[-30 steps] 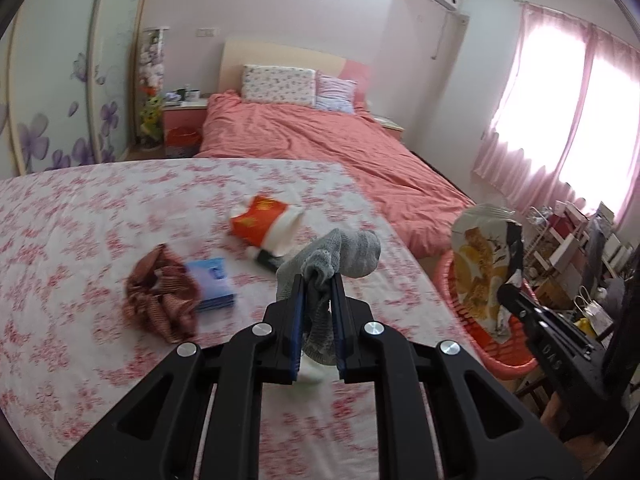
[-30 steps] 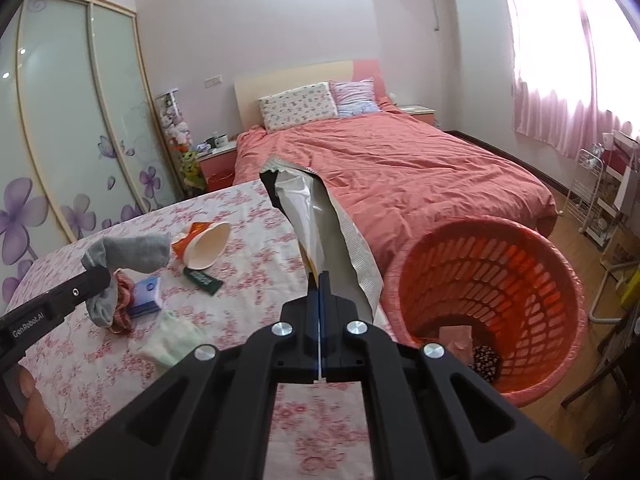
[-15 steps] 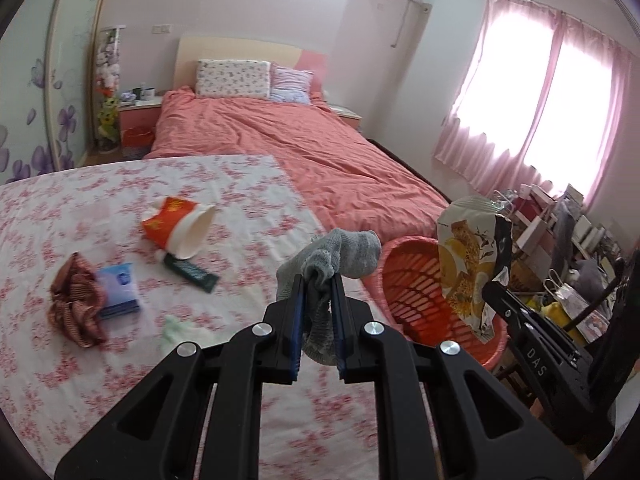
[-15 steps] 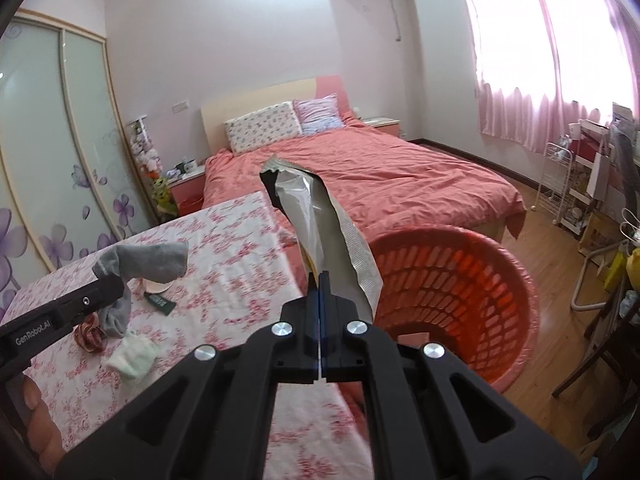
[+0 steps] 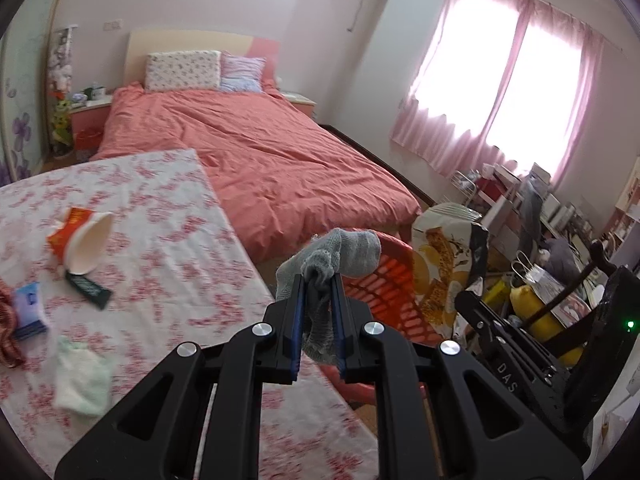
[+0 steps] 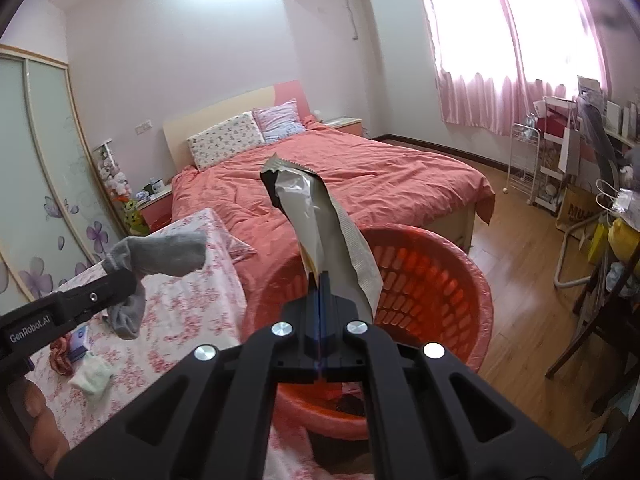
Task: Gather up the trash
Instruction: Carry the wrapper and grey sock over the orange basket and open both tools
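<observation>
My left gripper (image 5: 317, 284) is shut on a grey sock (image 5: 340, 254), held above the right edge of the floral-cloth table (image 5: 176, 216); the sock also shows in the right wrist view (image 6: 160, 256). My right gripper (image 6: 320, 280) is shut on an empty foil snack bag (image 6: 320, 216), held over the orange basket (image 6: 432, 280). The bag (image 5: 444, 264) and the basket (image 5: 380, 280) also show in the left wrist view. On the table lie a paper cup (image 5: 86, 236), a dark wrapper (image 5: 88, 290), a blue tissue pack (image 5: 28, 308) and a white sock (image 5: 82, 380).
A red bed (image 5: 256, 152) stands behind the table. Cluttered shelves and a chair (image 6: 592, 184) line the right wall under the pink-curtained window. Wooden floor (image 6: 516, 248) lies right of the basket. Some items lie in the basket's bottom.
Both grippers have moved right toward the basket with their loads. The snack bag now hangs over the basket, and the sock has reached the table's right edge.
</observation>
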